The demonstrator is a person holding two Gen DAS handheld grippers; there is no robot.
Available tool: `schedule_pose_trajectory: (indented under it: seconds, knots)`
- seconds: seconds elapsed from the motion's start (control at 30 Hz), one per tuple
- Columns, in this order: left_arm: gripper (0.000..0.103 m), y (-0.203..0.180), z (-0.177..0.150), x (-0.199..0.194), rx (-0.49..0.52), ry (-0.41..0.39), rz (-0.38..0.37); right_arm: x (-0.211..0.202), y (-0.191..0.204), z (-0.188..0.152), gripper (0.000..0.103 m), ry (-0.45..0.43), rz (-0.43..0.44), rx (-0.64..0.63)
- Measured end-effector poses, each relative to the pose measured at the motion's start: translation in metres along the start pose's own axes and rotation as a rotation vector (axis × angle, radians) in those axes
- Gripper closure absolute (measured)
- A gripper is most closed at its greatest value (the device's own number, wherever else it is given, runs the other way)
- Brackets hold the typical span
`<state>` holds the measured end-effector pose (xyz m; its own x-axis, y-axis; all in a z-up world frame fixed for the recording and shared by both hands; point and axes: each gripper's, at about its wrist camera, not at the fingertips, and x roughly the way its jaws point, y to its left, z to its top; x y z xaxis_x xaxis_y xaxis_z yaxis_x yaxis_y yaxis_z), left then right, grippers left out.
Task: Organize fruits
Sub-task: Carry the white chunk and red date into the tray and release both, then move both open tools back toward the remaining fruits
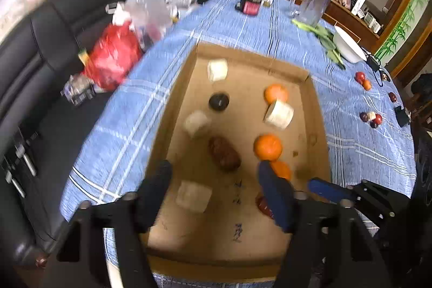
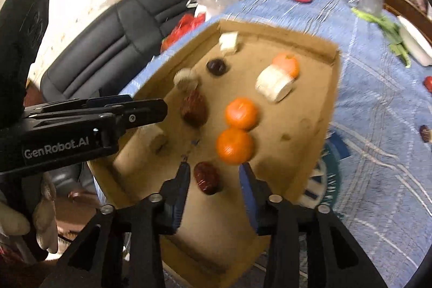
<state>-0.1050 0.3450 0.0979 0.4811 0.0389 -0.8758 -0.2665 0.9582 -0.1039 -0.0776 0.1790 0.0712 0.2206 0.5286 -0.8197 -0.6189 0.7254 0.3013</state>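
A shallow cardboard tray (image 1: 172,99) (image 2: 330,88) lies on a blue checked tablecloth. Inside it are three oranges (image 1: 268,147) (image 2: 235,145), brown-red dates (image 1: 224,157) (image 2: 193,107), a dark round fruit (image 1: 218,101) and several white chunks (image 1: 279,114). My left gripper (image 1: 216,174) hangs open over the tray's near end, and a white chunk (image 1: 193,196) lies loose on the tray floor below its fingers. My right gripper (image 2: 214,168) is open, with a date (image 2: 206,178) lying between its fingers, untouched by the pads. An orange sits just past its tips.
On the cloth to the right lie loose small red and orange fruits (image 1: 363,80) (image 1: 372,119), a white bowl (image 1: 348,45), green leaves (image 1: 326,39) and a glass jug (image 1: 313,4). A black sofa (image 1: 54,45) with a red bag (image 1: 113,58) borders the table's left side. A gloved hand (image 2: 40,207) holds the left gripper.
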Motion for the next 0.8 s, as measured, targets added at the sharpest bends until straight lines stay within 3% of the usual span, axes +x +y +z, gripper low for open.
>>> schedule_pose_trajectory:
  seconds: [0.27, 0.8]
  knots:
    - [0.028, -0.042, 0.014, -0.023, 0.123, -0.089, 0.055, -0.023, -0.032, 0.001, 0.050, -0.049, -0.053, 0.122]
    - [0.028, -0.079, 0.015, -0.025, 0.275, -0.148, 0.080, -0.039, -0.059, -0.010, 0.044, -0.070, -0.127, 0.214]
